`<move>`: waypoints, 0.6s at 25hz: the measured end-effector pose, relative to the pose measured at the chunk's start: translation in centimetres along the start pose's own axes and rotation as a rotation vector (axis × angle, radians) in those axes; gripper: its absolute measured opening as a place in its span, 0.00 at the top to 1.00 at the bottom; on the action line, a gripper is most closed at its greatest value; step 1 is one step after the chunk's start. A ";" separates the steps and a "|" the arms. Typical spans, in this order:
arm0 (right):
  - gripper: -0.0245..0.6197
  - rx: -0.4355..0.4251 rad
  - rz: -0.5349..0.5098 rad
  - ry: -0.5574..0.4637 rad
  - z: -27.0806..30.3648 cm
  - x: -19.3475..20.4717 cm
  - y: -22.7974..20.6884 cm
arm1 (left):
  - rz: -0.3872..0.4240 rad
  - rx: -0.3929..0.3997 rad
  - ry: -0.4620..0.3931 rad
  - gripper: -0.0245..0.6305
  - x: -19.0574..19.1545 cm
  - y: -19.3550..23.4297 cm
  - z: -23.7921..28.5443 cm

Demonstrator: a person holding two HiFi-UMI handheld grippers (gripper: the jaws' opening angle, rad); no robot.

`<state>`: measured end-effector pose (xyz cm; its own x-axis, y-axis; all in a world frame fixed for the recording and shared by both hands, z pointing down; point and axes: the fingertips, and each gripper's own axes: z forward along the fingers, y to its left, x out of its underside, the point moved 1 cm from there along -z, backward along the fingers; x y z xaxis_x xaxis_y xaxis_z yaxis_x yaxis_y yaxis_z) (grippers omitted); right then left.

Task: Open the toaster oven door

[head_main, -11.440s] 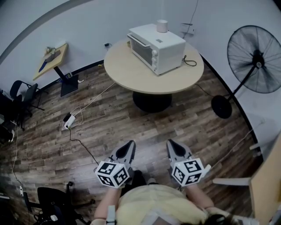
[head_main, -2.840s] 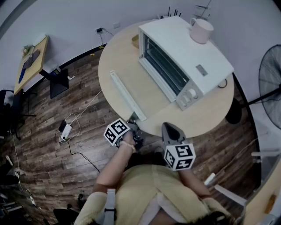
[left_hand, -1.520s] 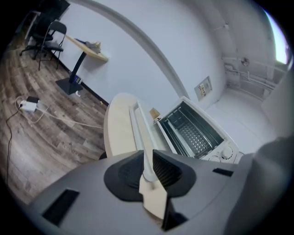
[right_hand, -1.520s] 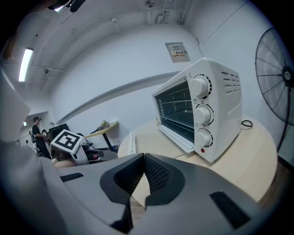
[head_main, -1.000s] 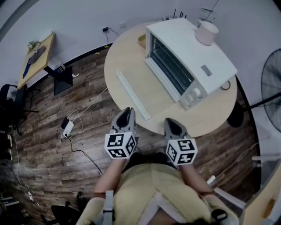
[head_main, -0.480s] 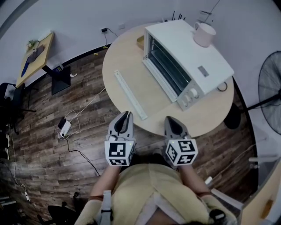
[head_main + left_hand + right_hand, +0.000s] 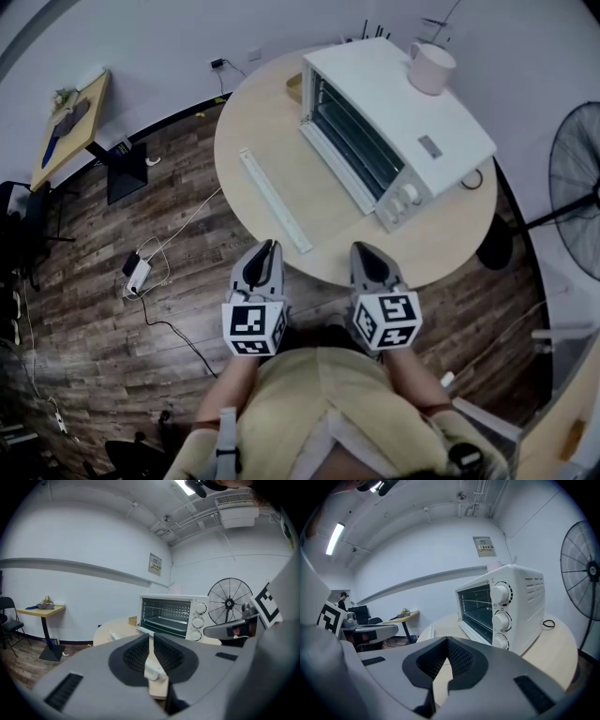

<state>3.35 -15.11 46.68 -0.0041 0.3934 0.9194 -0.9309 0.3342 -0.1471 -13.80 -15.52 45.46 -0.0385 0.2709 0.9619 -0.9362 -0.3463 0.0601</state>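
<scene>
Round table (image 7: 246,122) bearing the white toaster oven (image 7: 412,112) at its far side, cavity and racks exposed. The door is folded down flat, and its white handle rail (image 7: 274,201) lies well out from the oven mouth. The opening appears complete, with nothing evidently left to do. Left gripper (image 7: 269,246) and right gripper (image 7: 360,247) hang at the table's near edge, clear of the door. The left jaws have just been closing to a narrow slit, empty; the right jaw tips meet, empty. Wall sign (image 7: 154,564) and oven-top label (image 7: 430,145): print illegible. No brand readable.
</scene>
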 end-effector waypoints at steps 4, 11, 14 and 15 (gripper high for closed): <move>0.96 0.008 0.006 0.001 -0.1 0.1 -0.2 | -0.007 0.006 0.000 0.92 -0.1 -0.3 0.2; 0.96 0.014 0.004 -0.002 0.2 0.2 -0.4 | -0.048 0.012 0.017 0.92 0.4 -0.3 0.3; 0.96 0.018 0.003 -0.003 0.2 0.0 -0.5 | -0.058 0.019 0.023 0.92 0.6 -0.4 0.4; 0.96 0.018 0.003 -0.002 0.2 0.1 -0.5 | -0.062 0.021 0.025 0.92 0.7 -0.4 0.4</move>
<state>3.75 -15.43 46.88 -0.0079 0.3924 0.9198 -0.9372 0.3178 -0.1437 -13.32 -15.58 46.25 0.0101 0.3150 0.9490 -0.9295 -0.3470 0.1250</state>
